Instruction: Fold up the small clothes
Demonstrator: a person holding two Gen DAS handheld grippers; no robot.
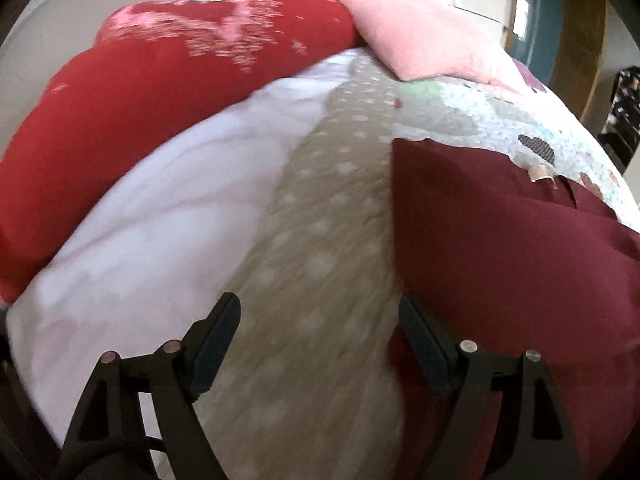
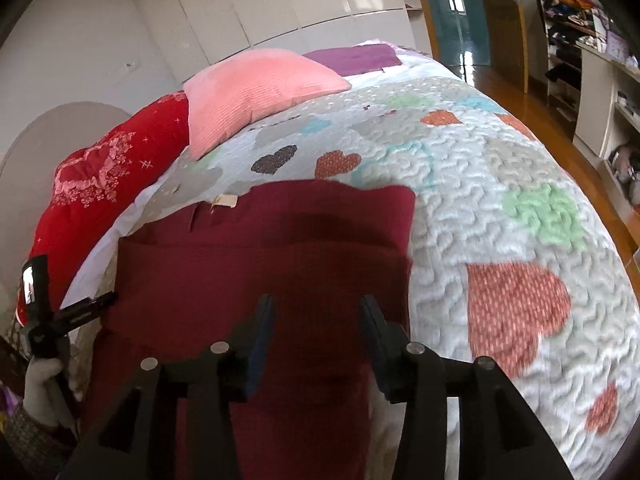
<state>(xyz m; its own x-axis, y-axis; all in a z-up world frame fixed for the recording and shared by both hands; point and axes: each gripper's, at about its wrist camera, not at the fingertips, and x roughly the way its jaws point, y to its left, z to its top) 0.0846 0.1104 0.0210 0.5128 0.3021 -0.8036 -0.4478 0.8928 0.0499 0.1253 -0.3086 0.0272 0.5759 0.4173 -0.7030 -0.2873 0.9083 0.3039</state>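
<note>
Nearest in the right wrist view, the right hand-held gripper [image 2: 316,316] hangs over a dark red garment [image 2: 256,264] with its two fingers apart and nothing between them. The garment lies spread flat on the bed, its far edge folded over into a second layer, and a small pale label [image 2: 224,201] shows at its far left corner. At the left edge of that view the left hand-held gripper [image 2: 86,305] reaches toward the garment's left side, held by a gloved hand [image 2: 42,388].

In the left wrist view, that left hand-held gripper [image 1: 318,312] also has its fingers spread wide. Its right finger [image 1: 420,340] sits at the edge of the dark red garment [image 1: 512,264], while the left finger is over the grey dotted border of the quilt [image 1: 320,240]; whether the right finger touches the cloth cannot be told, since the view is blurred.

Under the garment, the quilt [image 2: 480,184] covers the bed, white with stitched hearts in red, green, blue and dark tones. A white sheet [image 1: 160,216] shows beside it on the left. Farther back, a red embroidered cushion [image 2: 104,172] lies along the headboard side, and a pink pillow [image 2: 256,88] rests on the quilt beside it, with a purple one [image 2: 356,58] beyond. White wardrobe doors [image 2: 224,12] stand behind the bed, and open shelves [image 2: 580,40] with clothes are at the far right.
</note>
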